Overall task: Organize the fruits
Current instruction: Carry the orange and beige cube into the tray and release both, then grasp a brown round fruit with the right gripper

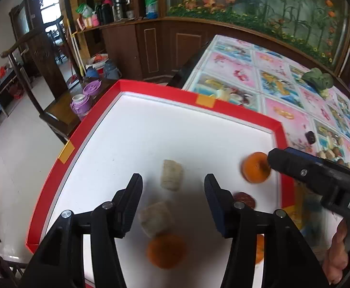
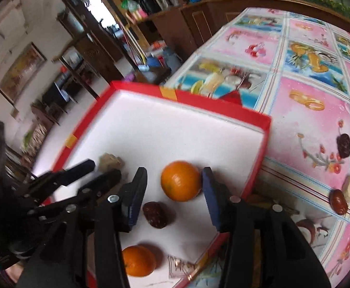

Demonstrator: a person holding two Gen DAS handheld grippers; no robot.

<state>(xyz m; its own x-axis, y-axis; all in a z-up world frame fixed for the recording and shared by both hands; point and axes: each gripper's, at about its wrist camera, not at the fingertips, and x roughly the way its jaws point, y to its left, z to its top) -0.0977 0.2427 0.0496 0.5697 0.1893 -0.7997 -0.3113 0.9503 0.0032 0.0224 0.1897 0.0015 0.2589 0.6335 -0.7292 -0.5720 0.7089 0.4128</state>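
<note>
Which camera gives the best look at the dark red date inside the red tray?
The right wrist view: the date lies whole and sharp on the white floor. In the left wrist view, that gripper's finger half hides it.

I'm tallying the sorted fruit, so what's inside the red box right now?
Inside the red box: two oranges, one dark red date and pale beige chunks. The right hand-held gripper and left hand-held gripper hide parts of the floor.
</note>
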